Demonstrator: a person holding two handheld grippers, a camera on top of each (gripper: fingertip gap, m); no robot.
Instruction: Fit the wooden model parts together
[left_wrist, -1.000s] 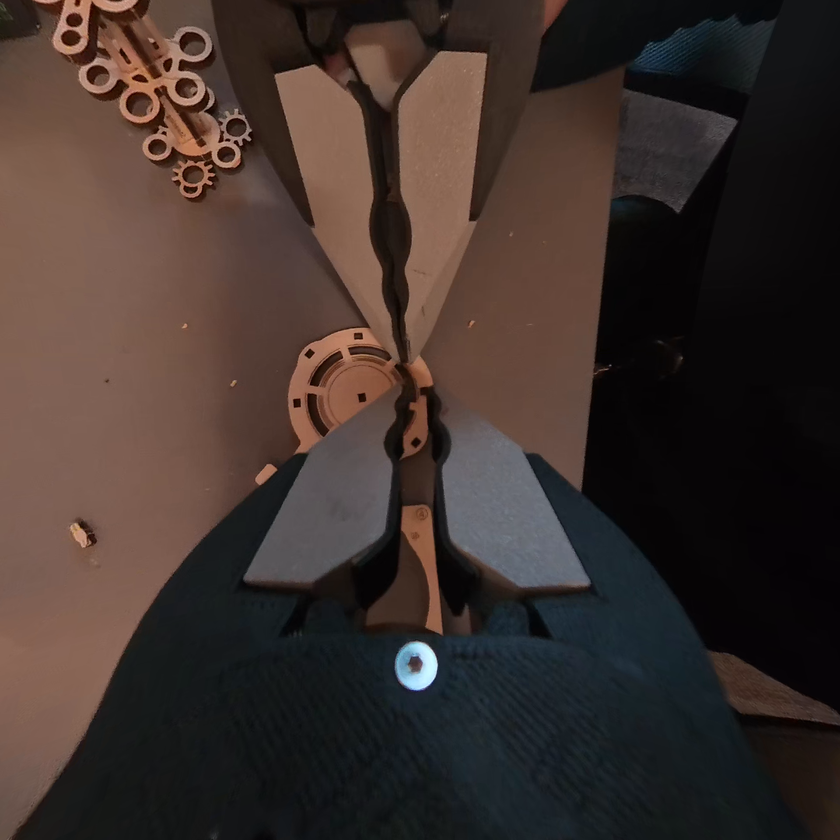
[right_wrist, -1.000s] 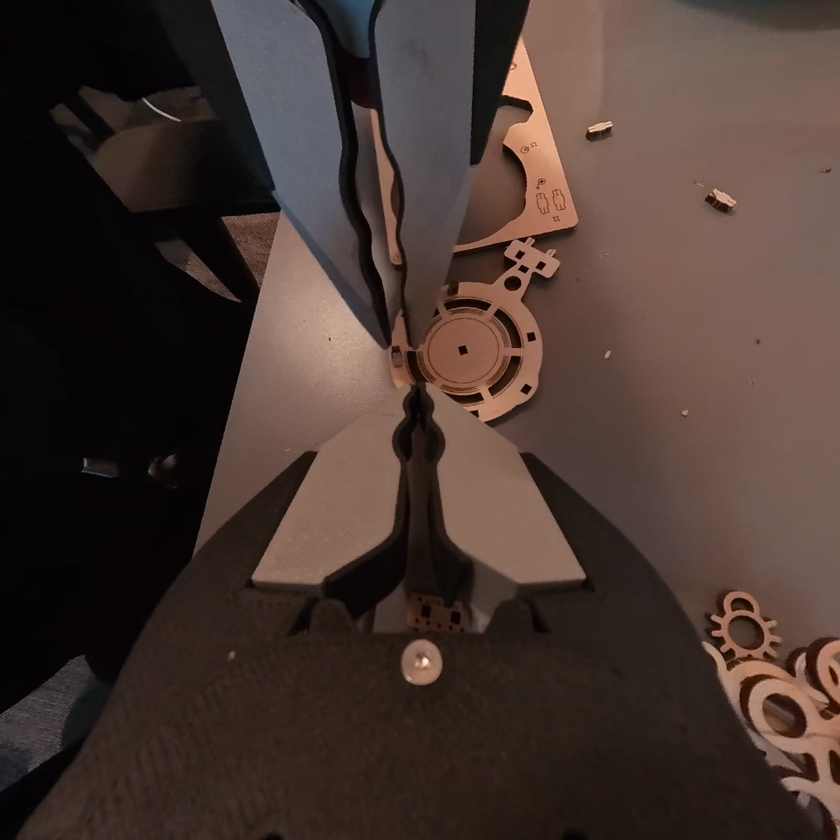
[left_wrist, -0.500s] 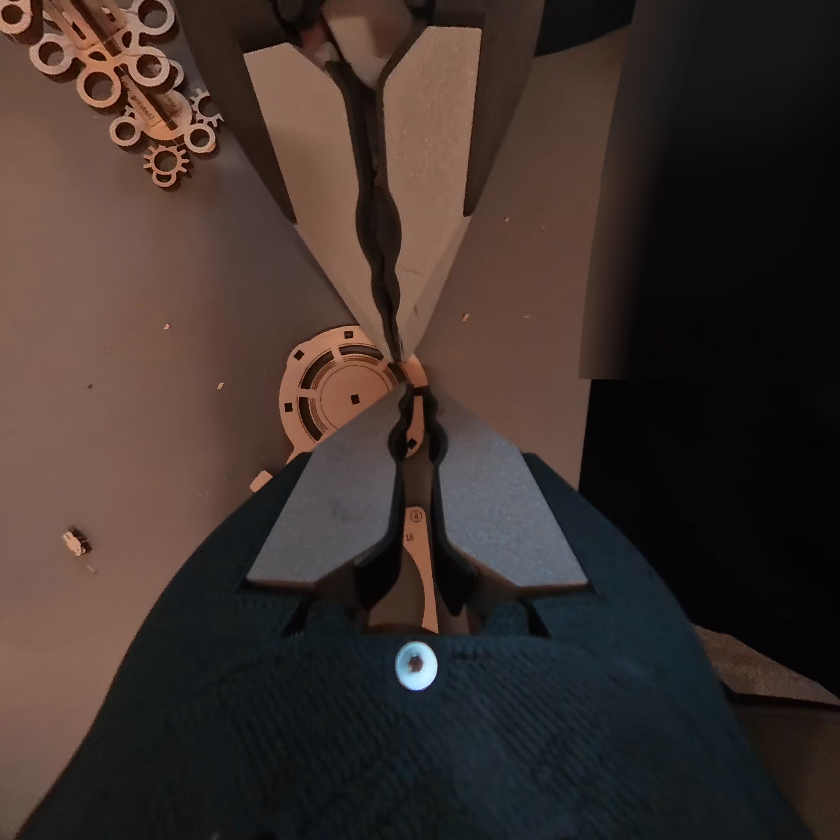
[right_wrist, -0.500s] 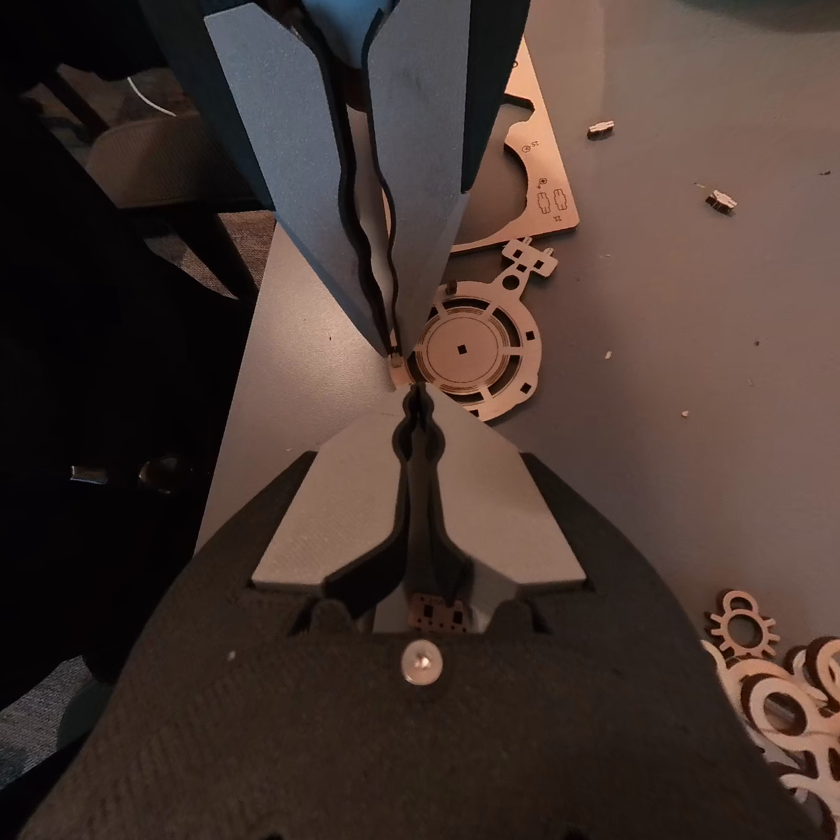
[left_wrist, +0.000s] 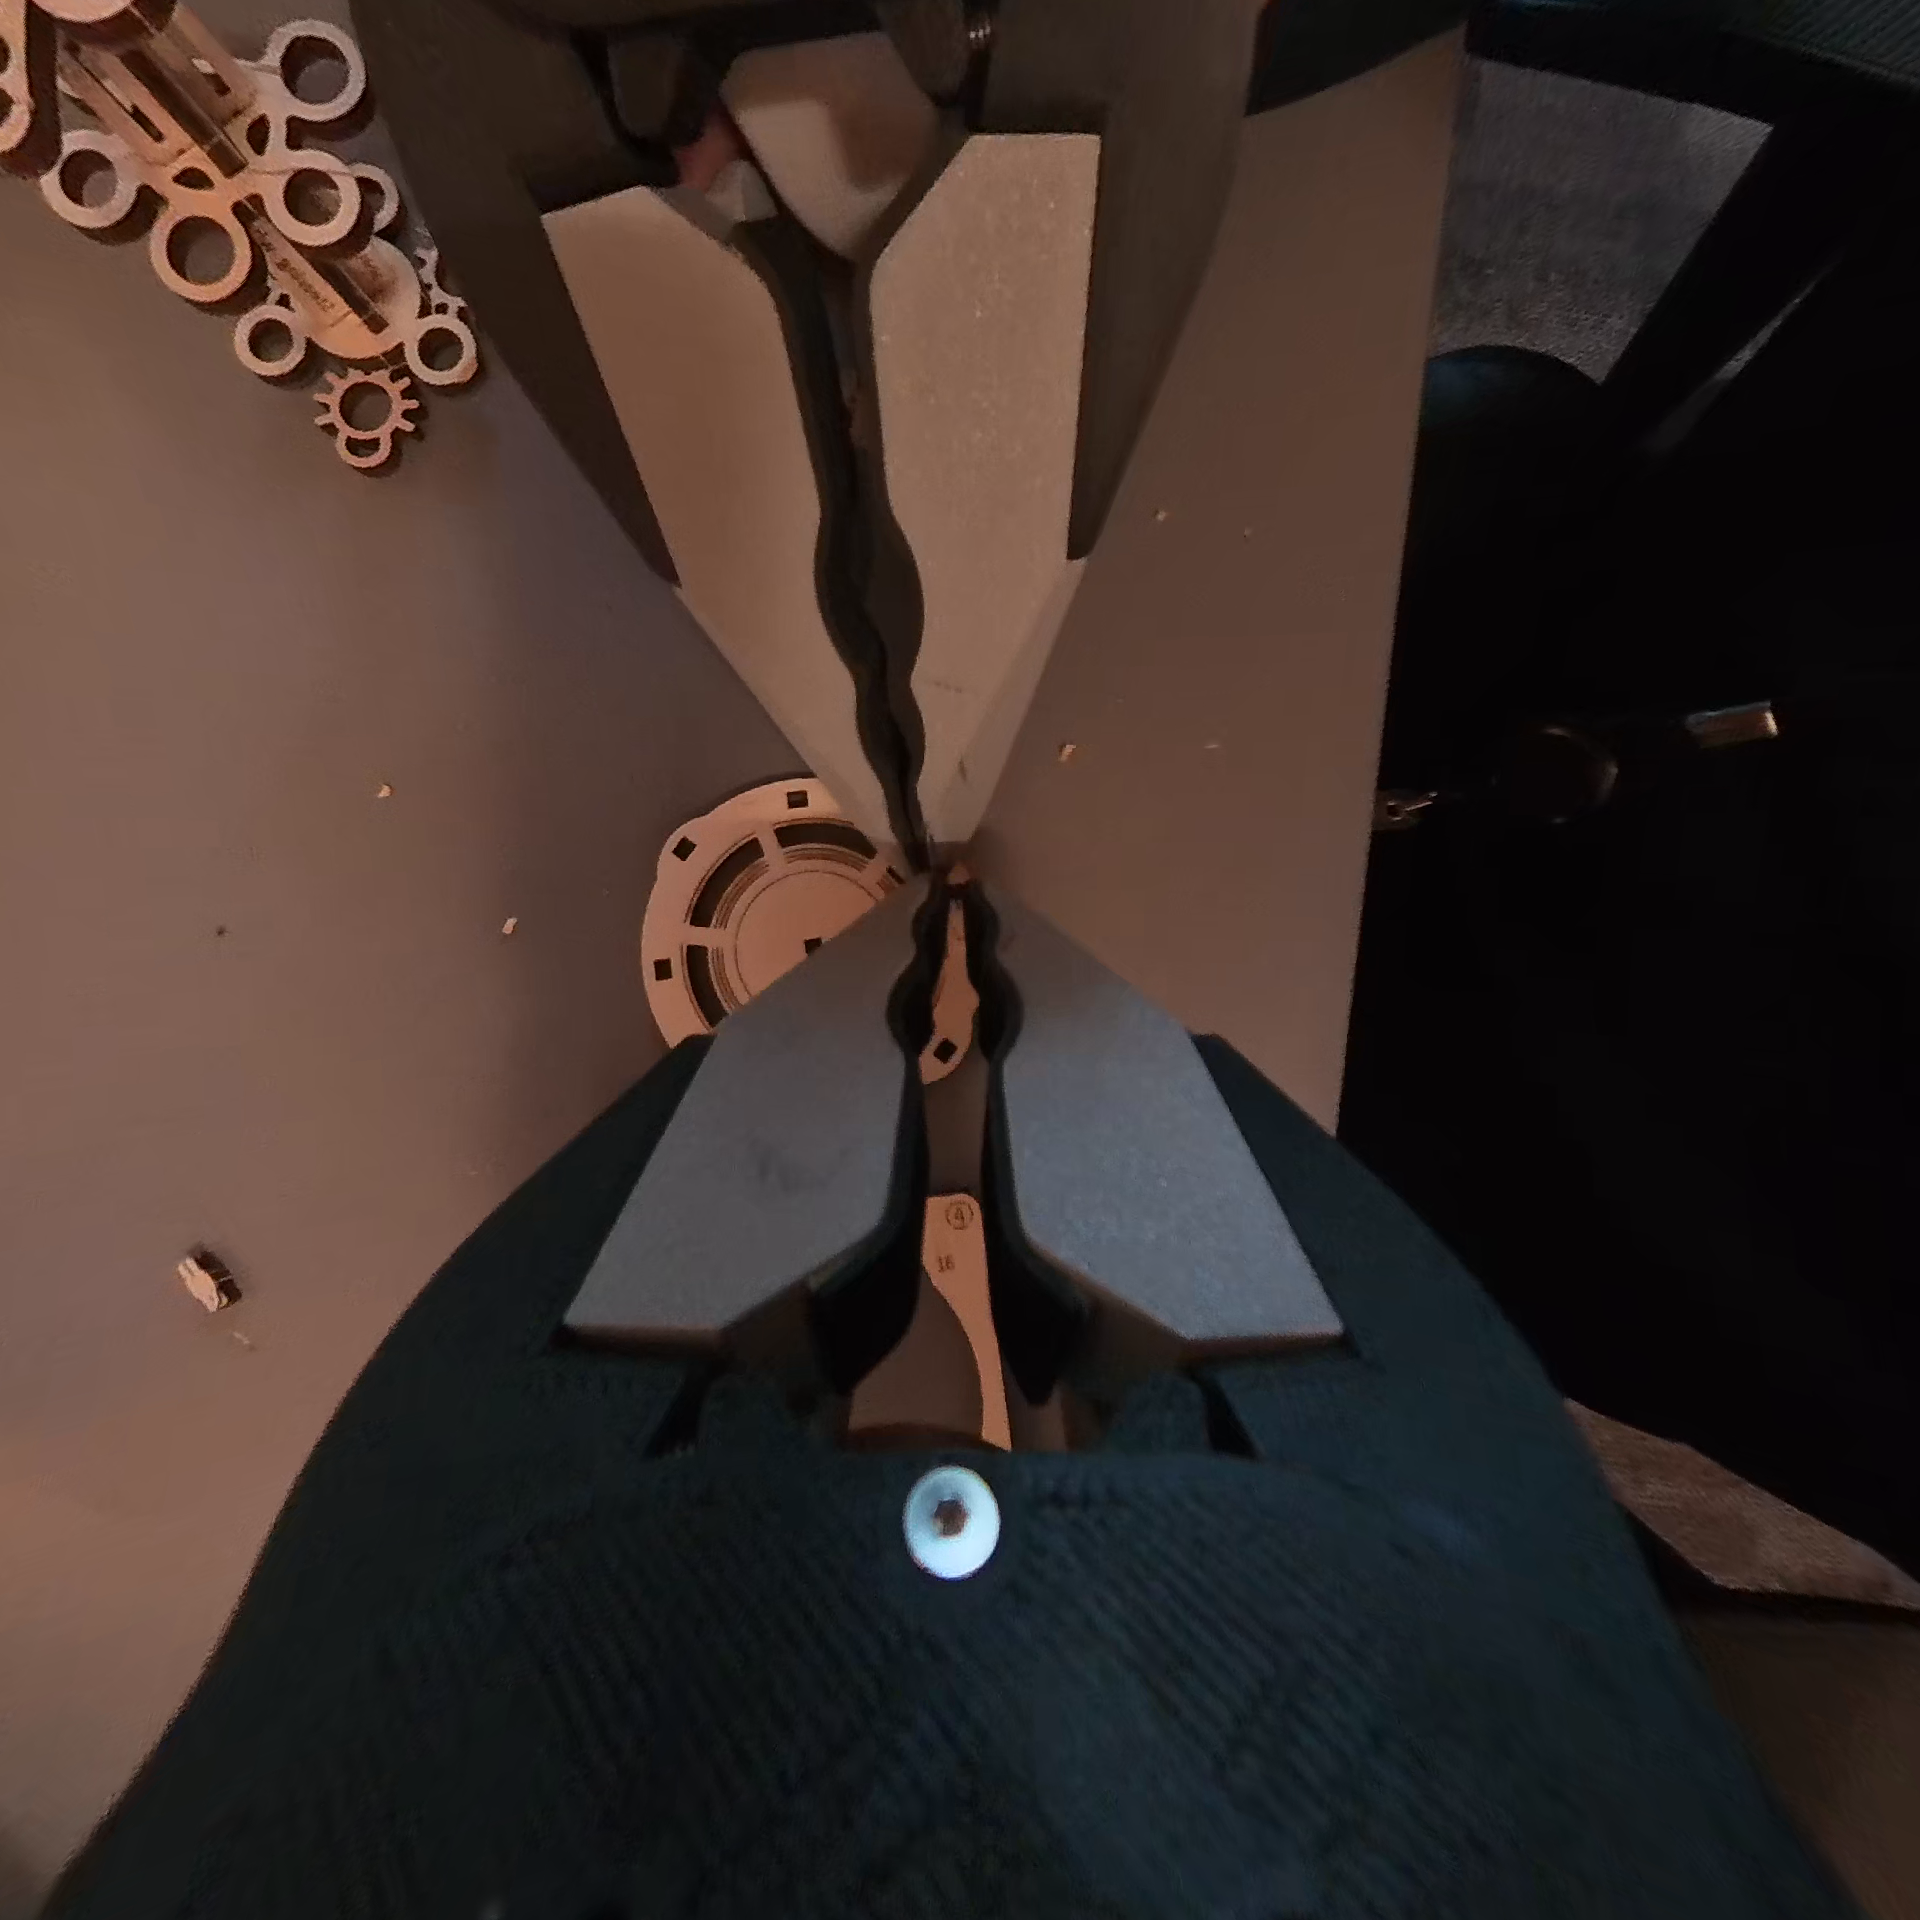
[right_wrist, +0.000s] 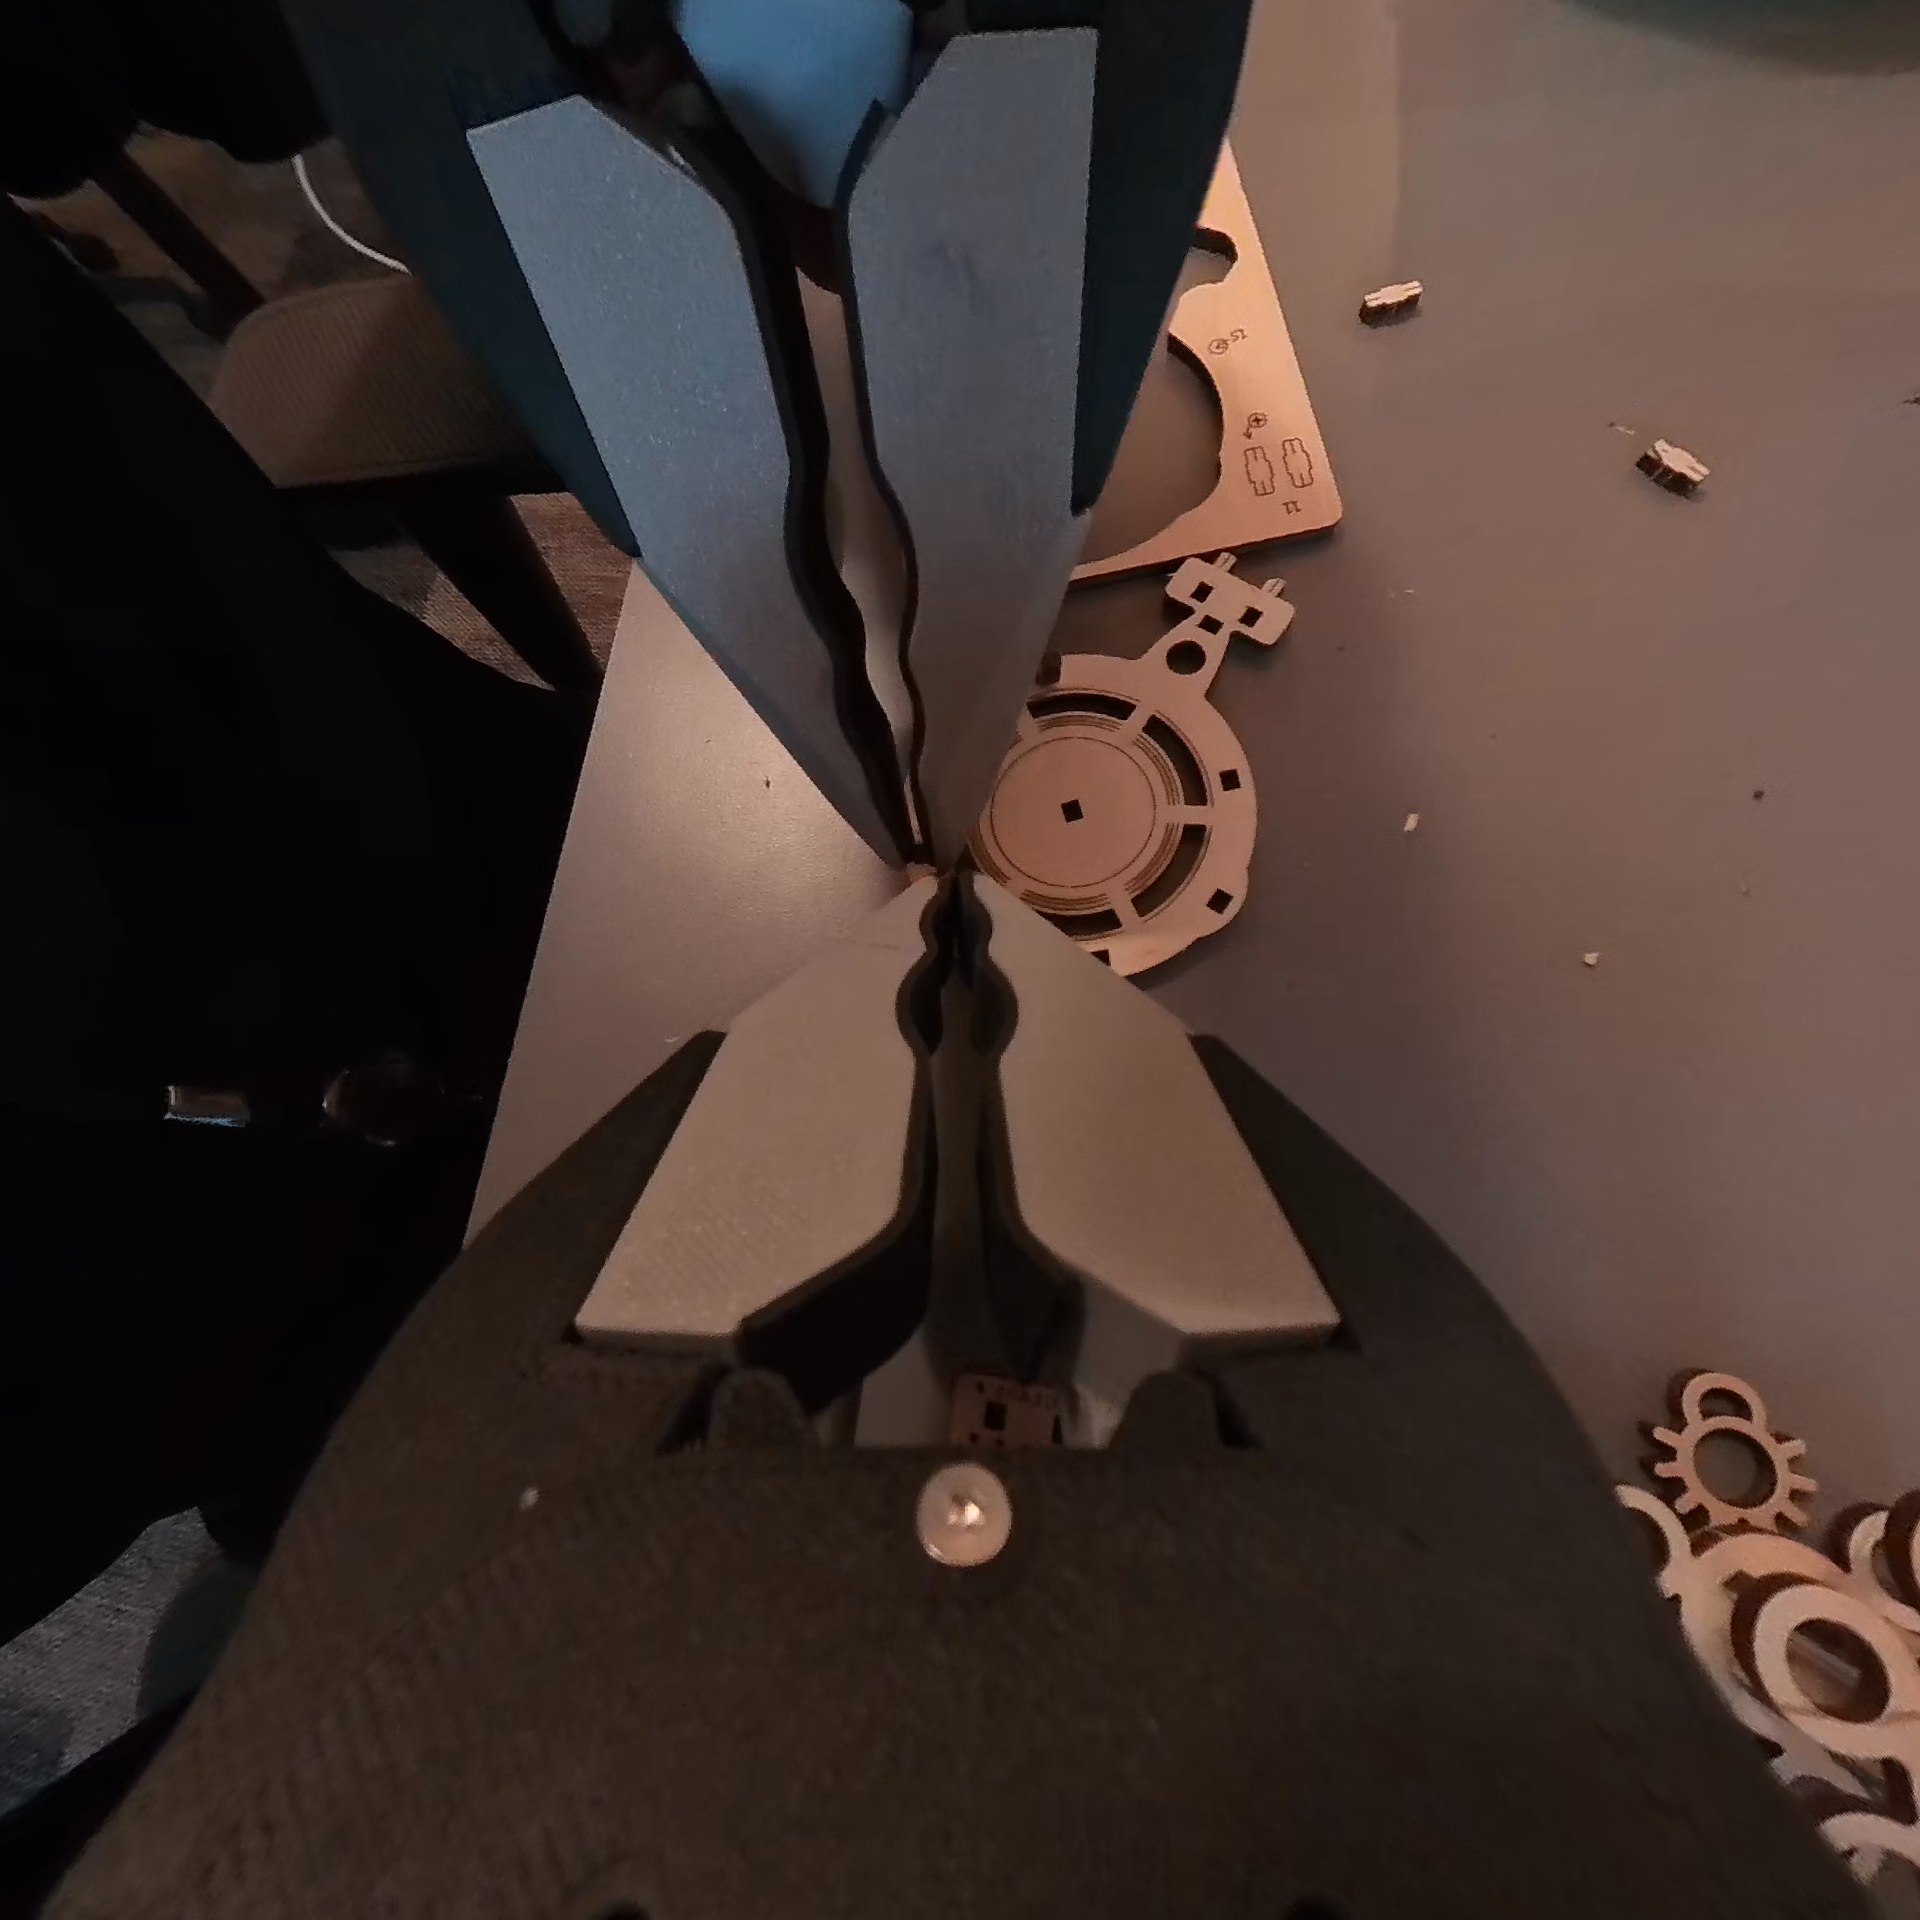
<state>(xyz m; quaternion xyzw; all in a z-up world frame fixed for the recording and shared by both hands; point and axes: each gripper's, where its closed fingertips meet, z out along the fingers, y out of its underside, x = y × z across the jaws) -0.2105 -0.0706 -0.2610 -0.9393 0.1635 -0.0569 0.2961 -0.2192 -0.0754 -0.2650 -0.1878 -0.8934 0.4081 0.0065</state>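
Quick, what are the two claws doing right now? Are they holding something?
Left claw: closed, tip to tip with the other; whether it grips anything cannot be told.
Right claw: closed; a held part cannot be made out.

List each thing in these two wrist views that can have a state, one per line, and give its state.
Left gripper: shut on a thin wooden piece.
Right gripper: shut; anything held is too small to tell.
Round slotted wooden disc: flat on the grey table, beside both gripper tips.
Cut-out wooden sheet: flat, partly hidden.
Ringed wooden assembly: resting on the table, untouched.

Small engraved marks stand on the wooden sheet (right_wrist: 1273, 457) (near its corner cut-outs).
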